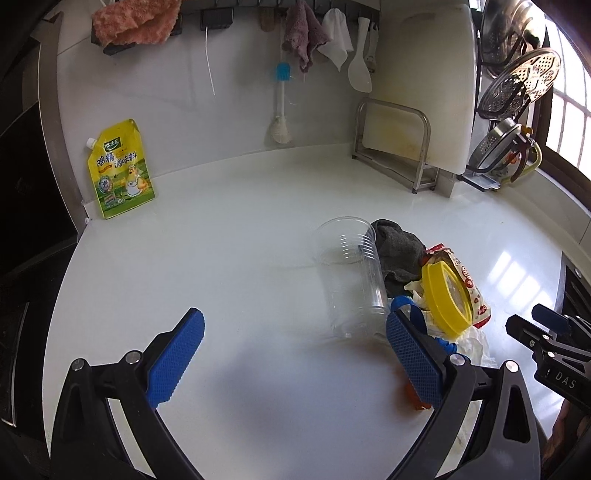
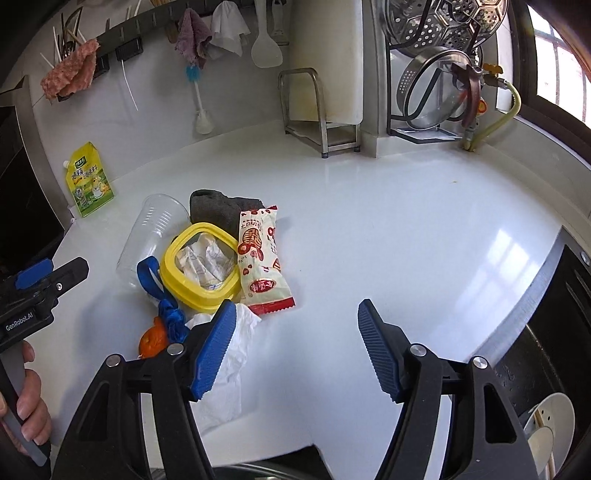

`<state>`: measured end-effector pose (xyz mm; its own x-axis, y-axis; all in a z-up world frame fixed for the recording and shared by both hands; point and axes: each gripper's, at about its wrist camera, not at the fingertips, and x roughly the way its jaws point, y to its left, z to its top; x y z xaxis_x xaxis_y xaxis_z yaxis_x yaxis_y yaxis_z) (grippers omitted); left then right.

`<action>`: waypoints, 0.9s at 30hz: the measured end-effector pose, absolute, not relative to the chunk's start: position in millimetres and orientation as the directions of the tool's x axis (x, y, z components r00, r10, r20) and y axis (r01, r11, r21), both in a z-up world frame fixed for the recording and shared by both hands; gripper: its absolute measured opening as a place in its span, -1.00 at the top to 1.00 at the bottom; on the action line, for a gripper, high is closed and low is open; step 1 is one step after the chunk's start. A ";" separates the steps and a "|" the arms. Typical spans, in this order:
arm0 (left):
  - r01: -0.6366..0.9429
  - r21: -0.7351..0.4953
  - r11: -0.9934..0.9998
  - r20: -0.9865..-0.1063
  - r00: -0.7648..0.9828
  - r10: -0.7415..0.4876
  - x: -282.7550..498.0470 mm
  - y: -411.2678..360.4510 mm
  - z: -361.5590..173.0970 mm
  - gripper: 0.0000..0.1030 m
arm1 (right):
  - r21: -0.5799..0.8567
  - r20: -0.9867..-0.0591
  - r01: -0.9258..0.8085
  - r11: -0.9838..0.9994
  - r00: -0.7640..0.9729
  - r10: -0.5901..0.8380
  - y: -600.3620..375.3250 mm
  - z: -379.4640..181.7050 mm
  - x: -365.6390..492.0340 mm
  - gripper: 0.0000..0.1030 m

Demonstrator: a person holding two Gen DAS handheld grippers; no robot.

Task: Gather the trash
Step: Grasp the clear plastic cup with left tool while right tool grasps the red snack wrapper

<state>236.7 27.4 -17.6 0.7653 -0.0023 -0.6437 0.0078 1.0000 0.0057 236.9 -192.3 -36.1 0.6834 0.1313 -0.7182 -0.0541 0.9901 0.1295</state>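
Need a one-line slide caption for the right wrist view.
Open right gripper above white countertop, beside crumpled white tissue, yellow square lid and red-and-white snack wrapper.

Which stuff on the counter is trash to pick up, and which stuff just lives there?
Trash, probably: clear plastic cup, snack wrapper, crumpled tissue, orange peel.

Just there: yellow seasoning pouch, hanging cloths, bottle brush, cutting board. Unsure: yellow lid, grey cloth.
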 end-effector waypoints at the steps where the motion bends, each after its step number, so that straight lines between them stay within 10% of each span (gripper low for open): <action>1: 0.006 0.012 1.000 -0.646 0.763 0.003 241.0 26.8 -18.8 -0.88 | 0.128 -0.723 -0.057 0.990 0.678 0.132 -191.8 -38.4 242.5 -0.28; 27: 0.032 0.035 0.999 -0.655 0.756 -0.001 265.1 17.8 -27.9 -0.88 | 0.107 -0.761 -0.061 0.992 0.637 0.121 -201.4 -55.6 290.3 -0.29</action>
